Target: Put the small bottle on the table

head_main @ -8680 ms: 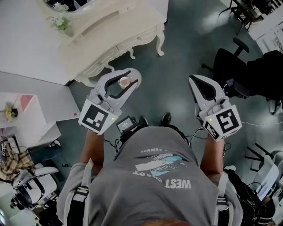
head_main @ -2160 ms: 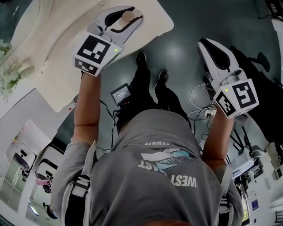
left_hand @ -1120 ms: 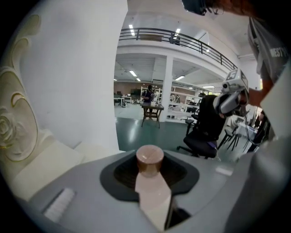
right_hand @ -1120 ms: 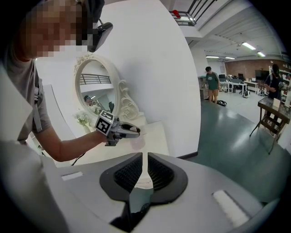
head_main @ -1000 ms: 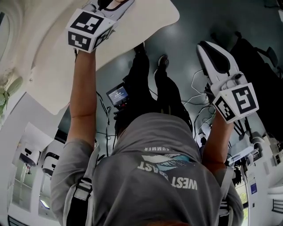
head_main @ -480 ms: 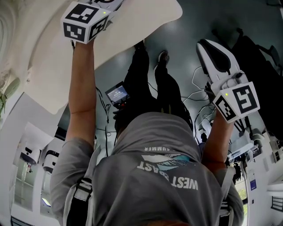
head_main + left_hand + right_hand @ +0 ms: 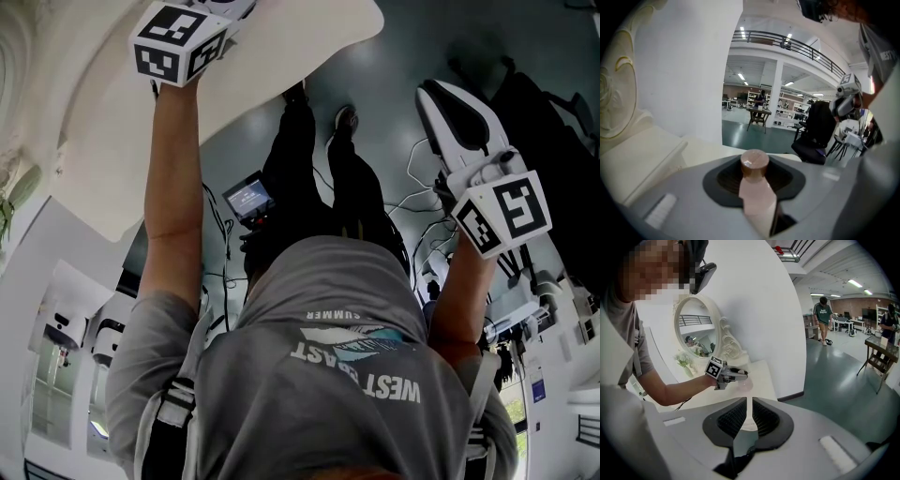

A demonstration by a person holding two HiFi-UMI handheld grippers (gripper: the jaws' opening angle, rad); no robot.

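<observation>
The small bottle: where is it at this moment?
In the left gripper view the small bottle is clamped between the jaws of the left gripper, on the person's left side, above the white dressing table, near its oval mirror.

The grey shirt carries upside-down print: "SUMMER" in small letters and "WEST" in larger ones.

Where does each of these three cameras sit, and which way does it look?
Head view: on the person's head, looking steeply down at grey T-shirt, left forearm, right gripper, cream table.
Left gripper view: on the left gripper, looking along its fingers, shut on the small bottle, toward a hall.
Right gripper view: on the right gripper, facing table and mirror; shows left forearm.
Shared: head and right gripper views show that forearm over the table.
</observation>
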